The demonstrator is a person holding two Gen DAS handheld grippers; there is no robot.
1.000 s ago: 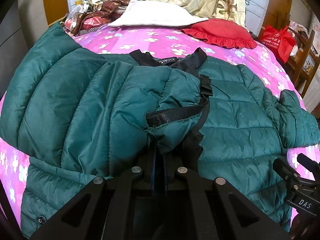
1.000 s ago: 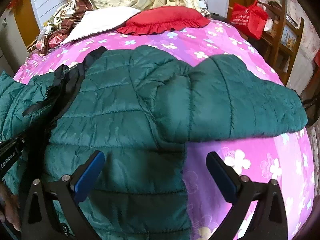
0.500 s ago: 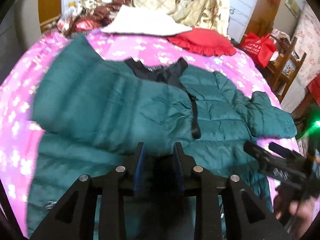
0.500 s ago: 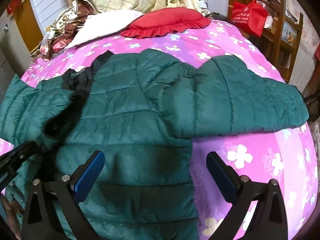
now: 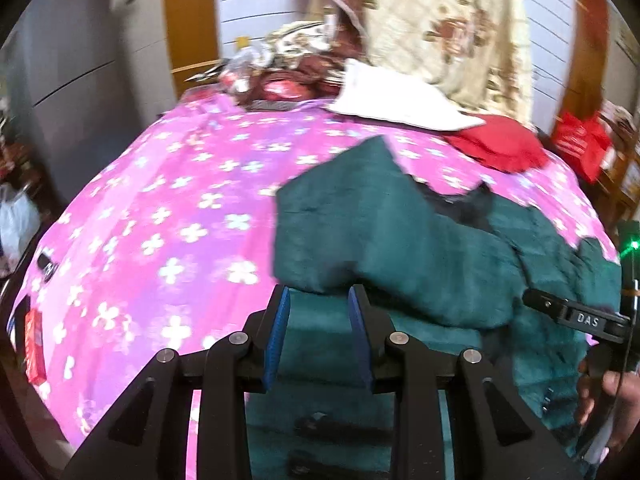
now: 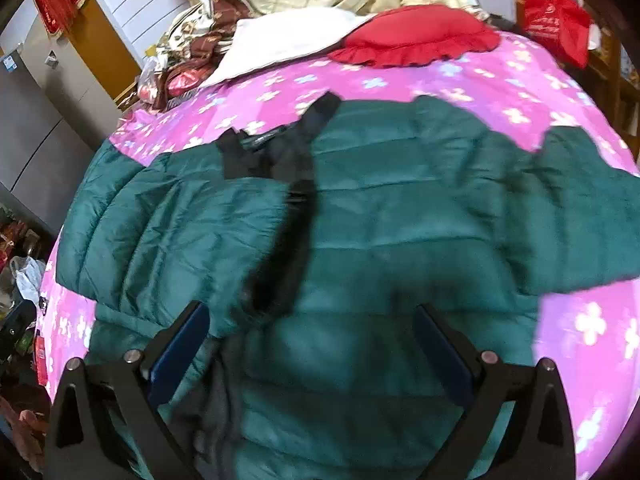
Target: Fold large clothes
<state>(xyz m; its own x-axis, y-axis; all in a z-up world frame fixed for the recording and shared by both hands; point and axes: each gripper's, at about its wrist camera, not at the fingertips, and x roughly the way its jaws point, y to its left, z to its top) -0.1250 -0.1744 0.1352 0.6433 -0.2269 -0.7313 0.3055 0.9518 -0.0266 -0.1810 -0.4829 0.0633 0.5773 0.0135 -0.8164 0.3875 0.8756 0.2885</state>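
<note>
**Jacket fold: one sleeve in, the other still out**

Nearest in the left wrist view, the left gripper (image 5: 318, 336) hangs over the hem end of the green puffer jacket (image 6: 400, 240). Its blue pads (image 5: 275, 340) stand a little apart with green fabric showing behind the gap, but nothing looks pinched between them — empty, as far as the blur allows. The right gripper (image 6: 308, 352) hovers over the lower body of the jacket, jaws spread wide, nothing between them; it also shows at the right edge of the left view, with the hand (image 5: 612, 400) that carries it.

The jacket lies flat across the pink flowered bedspread (image 5: 160, 220), hem toward the near edge of the bed, black collar (image 6: 276, 152) toward the pillow end. In the right wrist view the sleeve on the picture's left (image 6: 172, 228) lies folded in over the body, its end by the black zipper band. The other sleeve (image 6: 580, 216) sticks out toward the right edge of the bed, unfolded.

Judged progress: early to middle. First sleeve fold looks done; left to do are the second sleeve, then most likely doubling the body hem to collar. Whether the zip is fully closed — cannot tell.

Far end of the bed: a white pillow (image 6: 288, 40), a red ruffled cushion (image 6: 416, 36) and bunched quilts, all clear of the jacket.
</note>
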